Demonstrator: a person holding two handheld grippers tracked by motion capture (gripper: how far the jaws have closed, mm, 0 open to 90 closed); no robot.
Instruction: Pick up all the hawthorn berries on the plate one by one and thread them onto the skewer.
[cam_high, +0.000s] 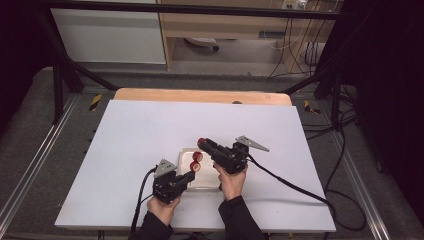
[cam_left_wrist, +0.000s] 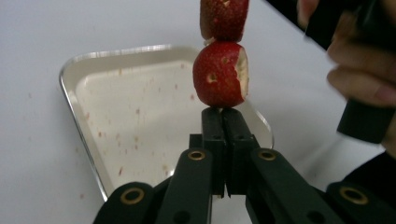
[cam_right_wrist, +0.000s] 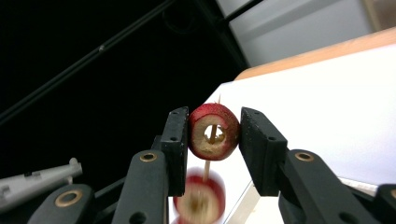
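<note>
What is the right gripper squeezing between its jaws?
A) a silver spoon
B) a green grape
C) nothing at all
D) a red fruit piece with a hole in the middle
D: in the right gripper view, the right gripper has its jaws pressed on both sides of a red fruit piece with a hollow middle, and a thin wooden stick runs through the hole.

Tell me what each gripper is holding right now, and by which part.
The right gripper clamps a cored red fruit piece by its sides. The left gripper pinches the bottom of the skewer stick that runs through the pieces.
</note>
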